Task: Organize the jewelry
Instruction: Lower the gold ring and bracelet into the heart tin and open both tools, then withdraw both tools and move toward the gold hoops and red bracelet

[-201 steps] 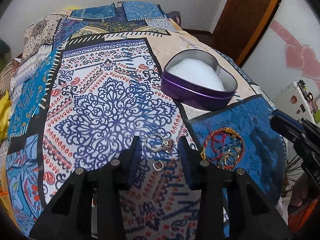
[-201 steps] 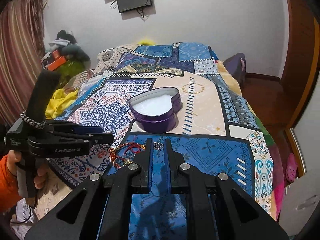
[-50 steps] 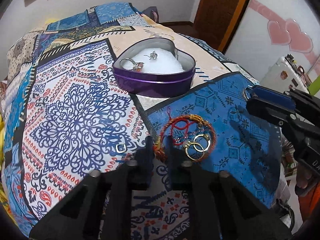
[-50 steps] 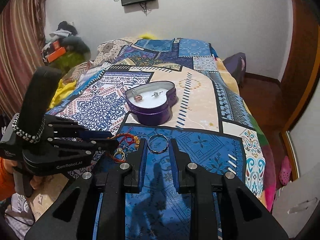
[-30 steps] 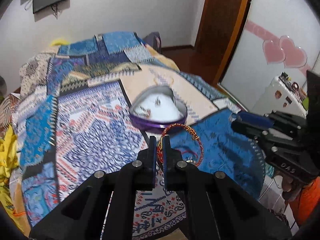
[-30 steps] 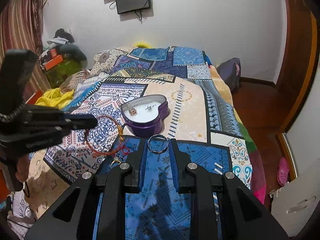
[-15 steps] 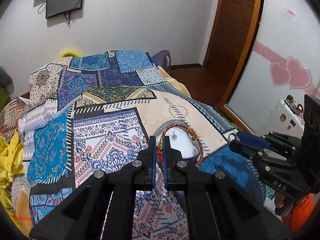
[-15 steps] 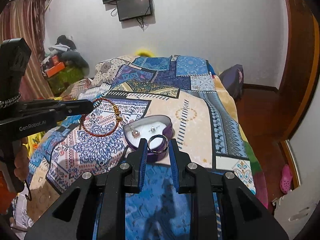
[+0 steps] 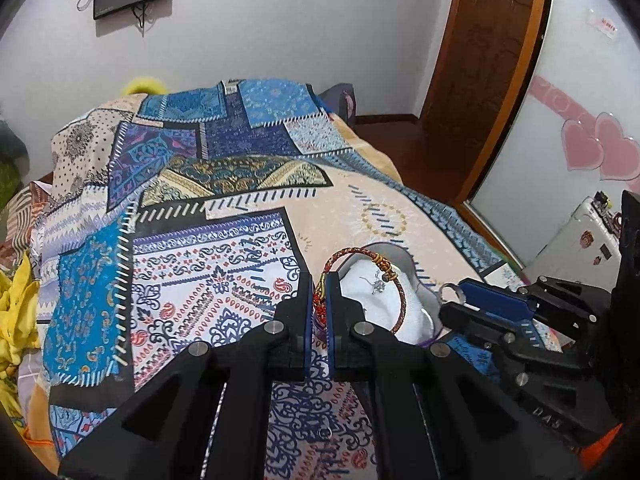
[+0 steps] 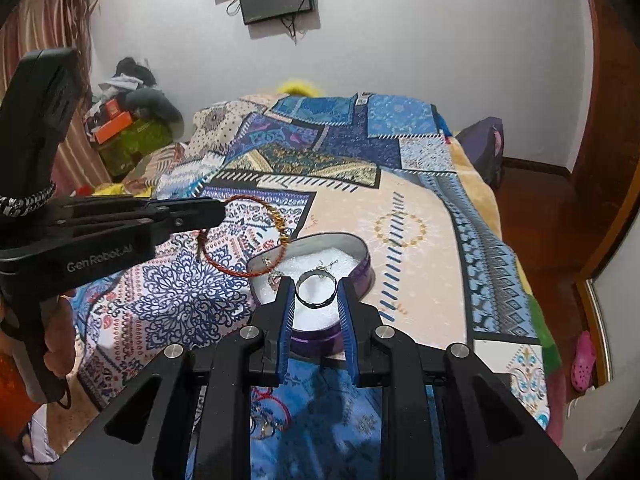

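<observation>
My left gripper [image 9: 319, 280] is shut on a red and gold braided bracelet [image 9: 402, 300] and holds it in the air over the purple heart-shaped tin [image 9: 427, 309]. In the right wrist view the bracelet [image 10: 240, 272] hangs beside the tin's [image 10: 362, 276] left rim. My right gripper [image 10: 316, 284] is shut on a silver ring [image 10: 316, 305] just above the tin's white padding. Two small silver pieces [image 10: 326, 267] lie inside the tin.
The tin sits on a patchwork bedspread [image 10: 400, 216]. More red thread and rings [image 10: 268, 420] lie on the blue patch under my right gripper. A small ring [image 9: 323, 433] lies on the spread below my left gripper. A wooden door [image 9: 492, 72] stands at the right.
Both grippers moved forward over the tin. The bracelet and the silver ring now hang above the white padding, closer to it than half a second ago.
</observation>
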